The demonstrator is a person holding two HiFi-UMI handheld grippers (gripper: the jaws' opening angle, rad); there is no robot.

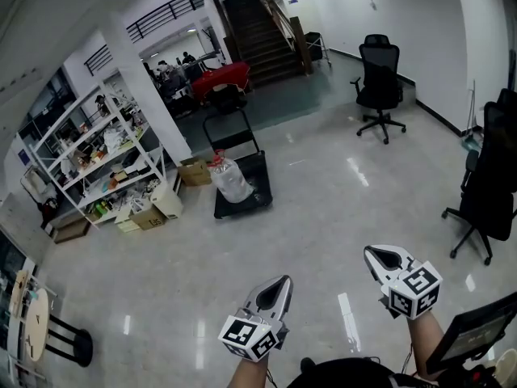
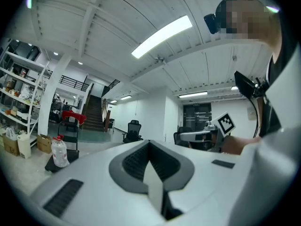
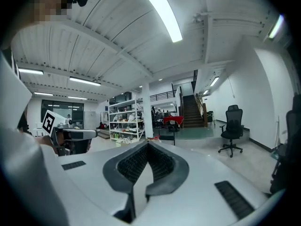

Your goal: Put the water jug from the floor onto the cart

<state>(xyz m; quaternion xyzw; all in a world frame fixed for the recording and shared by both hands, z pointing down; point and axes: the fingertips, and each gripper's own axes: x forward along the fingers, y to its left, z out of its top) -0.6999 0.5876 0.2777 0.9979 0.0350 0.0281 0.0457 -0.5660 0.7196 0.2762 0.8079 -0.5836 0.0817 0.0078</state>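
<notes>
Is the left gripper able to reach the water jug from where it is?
Probably not: the water jug stands at the cart, far across the floor from the left gripper. Nothing blocks the way, only distance.

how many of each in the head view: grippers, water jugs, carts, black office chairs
grippers: 2, left gripper and right gripper
water jug: 1
cart: 1
black office chairs plainly in view: 2
total: 6

Glossy pale floor [image 1: 323, 217], white shelving [image 1: 90, 150], dark staircase [image 1: 262, 43], black office chair [image 1: 380, 75], ceiling strip light [image 2: 162, 36]
</notes>
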